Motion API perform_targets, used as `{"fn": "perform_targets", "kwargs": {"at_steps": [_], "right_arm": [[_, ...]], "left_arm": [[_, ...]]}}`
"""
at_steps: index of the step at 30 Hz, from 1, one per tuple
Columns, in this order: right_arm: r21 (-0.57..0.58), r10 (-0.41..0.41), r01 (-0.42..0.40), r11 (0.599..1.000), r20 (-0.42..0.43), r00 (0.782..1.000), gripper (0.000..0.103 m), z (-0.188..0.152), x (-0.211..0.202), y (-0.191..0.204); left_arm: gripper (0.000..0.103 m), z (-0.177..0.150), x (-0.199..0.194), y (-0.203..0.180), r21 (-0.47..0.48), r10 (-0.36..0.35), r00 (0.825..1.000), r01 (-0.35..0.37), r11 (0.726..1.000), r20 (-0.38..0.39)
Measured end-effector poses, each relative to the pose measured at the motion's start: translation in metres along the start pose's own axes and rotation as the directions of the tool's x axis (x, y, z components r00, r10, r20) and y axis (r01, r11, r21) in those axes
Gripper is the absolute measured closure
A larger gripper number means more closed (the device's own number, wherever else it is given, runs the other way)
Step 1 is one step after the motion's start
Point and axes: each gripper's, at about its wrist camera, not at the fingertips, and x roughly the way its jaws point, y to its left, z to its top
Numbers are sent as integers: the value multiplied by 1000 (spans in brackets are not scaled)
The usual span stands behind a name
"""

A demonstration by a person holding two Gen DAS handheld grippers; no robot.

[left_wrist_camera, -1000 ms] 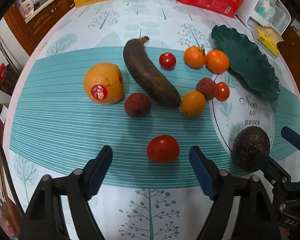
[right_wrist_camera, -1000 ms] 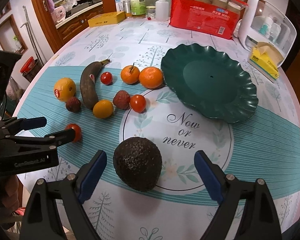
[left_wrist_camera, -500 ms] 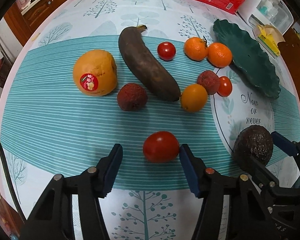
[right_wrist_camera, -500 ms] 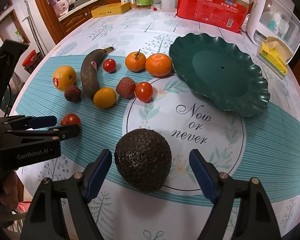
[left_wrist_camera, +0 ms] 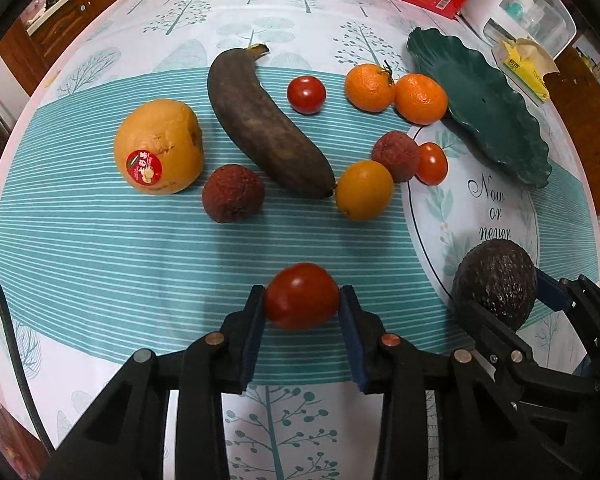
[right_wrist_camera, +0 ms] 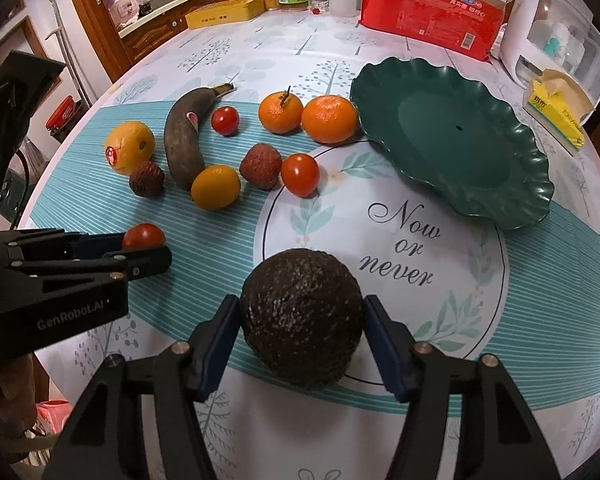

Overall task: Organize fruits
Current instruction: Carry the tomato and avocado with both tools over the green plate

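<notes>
Presently the left tool (left_wrist_camera: 302, 300) has its pads pressed against both sides of a red tomato (left_wrist_camera: 301, 301) resting on the worktop (left_wrist_camera: 100, 260). The right tool (right_wrist_camera: 300, 316) has its pads against an avocado (right_wrist_camera: 302, 316), also on the worktop. Ahead of both tools lie a brown banana (left_wrist_camera: 266, 124), two lychees and several oranges. Farther right sits an empty green dish (right_wrist_camera: 452, 144).

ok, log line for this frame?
left tongs: shut on tomato | right tongs: shut on avocado | both fruits on tablecloth | green plate: empty
</notes>
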Motion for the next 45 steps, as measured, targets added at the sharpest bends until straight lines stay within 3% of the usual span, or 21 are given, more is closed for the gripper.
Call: {"fn": "perform_targets", "kwargs": {"at_steps": [14, 24, 31, 40, 45], "right_arm": [[28, 0, 0, 1000, 7, 1000, 42, -1, -1, -2], [93, -18, 17, 996, 9, 1000, 42, -4, -21, -5], [115, -67, 53, 992, 123, 990, 42, 6, -75, -6], [195, -134, 83, 977, 265, 955, 42, 21, -165, -32], [246, -161, 83, 966, 315, 935, 42, 27, -209, -55]], "left_arm": [[70, 3, -8, -6, 47, 10, 1000, -11, 999, 25], [71, 9, -52, -9, 91, -12, 995, 3, 996, 97], [71, 21, -109, -22, 151, -41, 980, 12, 988, 193], [71, 42, -193, -61, 249, -88, 945, 8, 968, 314], [70, 51, -224, -98, 337, -114, 924, -16, 941, 364]]}}
